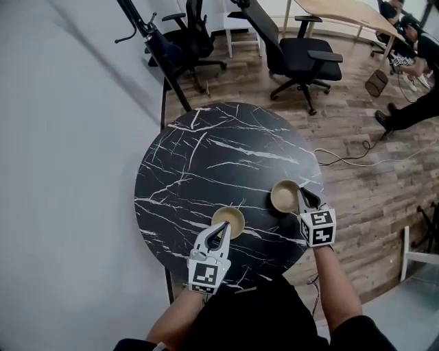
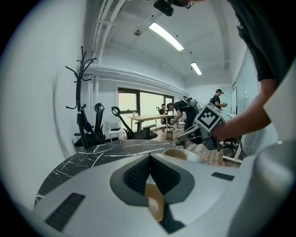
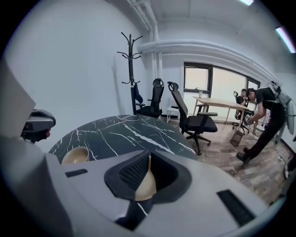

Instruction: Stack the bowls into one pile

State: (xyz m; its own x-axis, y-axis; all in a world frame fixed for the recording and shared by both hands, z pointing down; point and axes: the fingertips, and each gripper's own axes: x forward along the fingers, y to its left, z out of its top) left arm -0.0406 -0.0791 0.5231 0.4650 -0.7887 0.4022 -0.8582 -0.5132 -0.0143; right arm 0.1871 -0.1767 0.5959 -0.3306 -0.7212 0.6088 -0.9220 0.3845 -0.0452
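Grasp done: left tool [image 1: 223,230] clamps left tan round bowl [image 1: 233,216], right tool [image 1: 302,196] clamps right tan round bowl [image 1: 282,196]; next, nest right into left.

Round black marble table [image 1: 206,158] with white veins is standing on a wood-plank floor [image 1: 370,206], with a plain grey wall [image 1: 68,171] running along its left. Two black office chairs [image 1: 305,58] [image 1: 188,38] are sitting beyond it. A black coat stand [image 3: 132,69] is standing by the wall. A light wooden desk [image 1: 343,14] is filling the top right, with people [image 1: 411,34] bending near it. A pale cable [image 1: 357,161] is trailing across the floor. Ceiling strip light [image 2: 165,36] is glowing.
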